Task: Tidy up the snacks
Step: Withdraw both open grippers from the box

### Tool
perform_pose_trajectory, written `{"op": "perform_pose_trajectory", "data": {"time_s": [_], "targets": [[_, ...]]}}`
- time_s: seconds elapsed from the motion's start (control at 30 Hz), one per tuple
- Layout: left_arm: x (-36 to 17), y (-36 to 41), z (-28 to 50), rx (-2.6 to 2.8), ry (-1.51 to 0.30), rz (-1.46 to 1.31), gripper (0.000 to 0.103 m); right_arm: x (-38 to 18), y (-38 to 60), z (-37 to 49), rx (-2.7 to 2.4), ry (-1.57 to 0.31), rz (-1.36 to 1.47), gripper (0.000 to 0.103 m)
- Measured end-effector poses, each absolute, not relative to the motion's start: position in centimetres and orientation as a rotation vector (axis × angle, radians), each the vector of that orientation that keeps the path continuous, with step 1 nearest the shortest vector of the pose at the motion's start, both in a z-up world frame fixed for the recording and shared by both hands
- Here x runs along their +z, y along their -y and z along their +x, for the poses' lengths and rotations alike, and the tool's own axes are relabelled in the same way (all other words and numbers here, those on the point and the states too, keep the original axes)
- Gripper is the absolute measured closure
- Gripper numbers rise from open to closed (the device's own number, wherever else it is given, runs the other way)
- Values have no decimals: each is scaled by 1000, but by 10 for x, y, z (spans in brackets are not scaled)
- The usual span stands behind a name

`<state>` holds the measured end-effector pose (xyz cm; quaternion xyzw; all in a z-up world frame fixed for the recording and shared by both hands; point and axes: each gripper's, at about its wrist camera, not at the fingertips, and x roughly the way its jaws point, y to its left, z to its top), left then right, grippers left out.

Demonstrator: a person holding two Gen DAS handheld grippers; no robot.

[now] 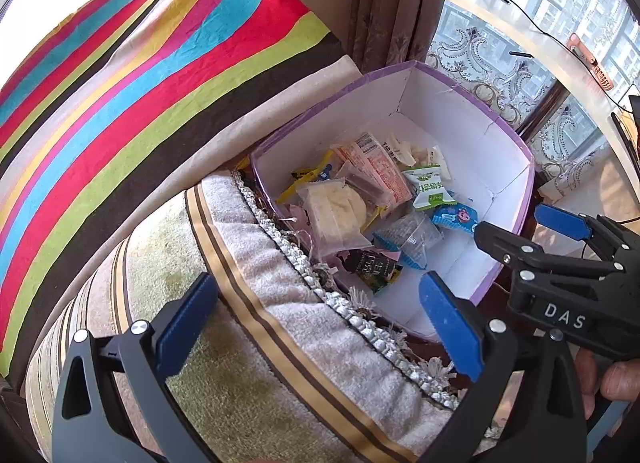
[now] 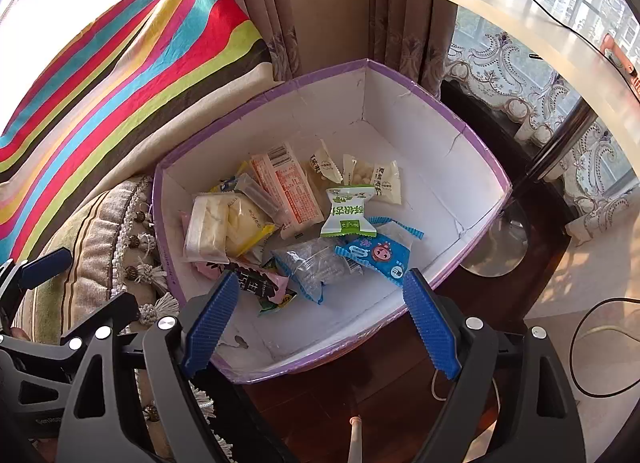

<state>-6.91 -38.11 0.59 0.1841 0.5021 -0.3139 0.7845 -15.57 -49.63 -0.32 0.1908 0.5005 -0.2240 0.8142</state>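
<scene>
A white cardboard box with a purple rim (image 2: 440, 103) (image 1: 472, 91) holds several wrapped snacks. Among them are a green-and-white packet (image 2: 348, 211) (image 1: 428, 187), a blue cartoon packet (image 2: 376, 255) (image 1: 456, 217), an orange-printed packet (image 2: 292, 191) (image 1: 376, 167) and a pale cake in clear wrap (image 2: 224, 227) (image 1: 336, 211). My right gripper (image 2: 320, 287) (image 1: 524, 223) hangs open over the box's near edge with nothing between its pads. My left gripper (image 1: 316, 295) (image 2: 80, 283) is open and empty above the towel-covered cushion (image 1: 280, 303), left of the box.
A bright striped cloth (image 1: 140, 83) drapes behind the cushion. Tassel trim (image 1: 360, 319) runs along the cushion edge by the box. Curtains (image 2: 400, 23), a pale desk top (image 2: 520, 23) and a dark wooden floor (image 2: 360, 383) with a black cable (image 2: 580, 343) surround the box.
</scene>
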Motion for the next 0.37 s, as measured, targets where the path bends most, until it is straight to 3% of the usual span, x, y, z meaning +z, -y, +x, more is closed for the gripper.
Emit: {"op": "perform_pose_trajectory", "data": {"time_s": [0.37], "targets": [[10,382,-66,-666,-1086,390,2,3,492,-155,-486,-1055,398,21]]}}
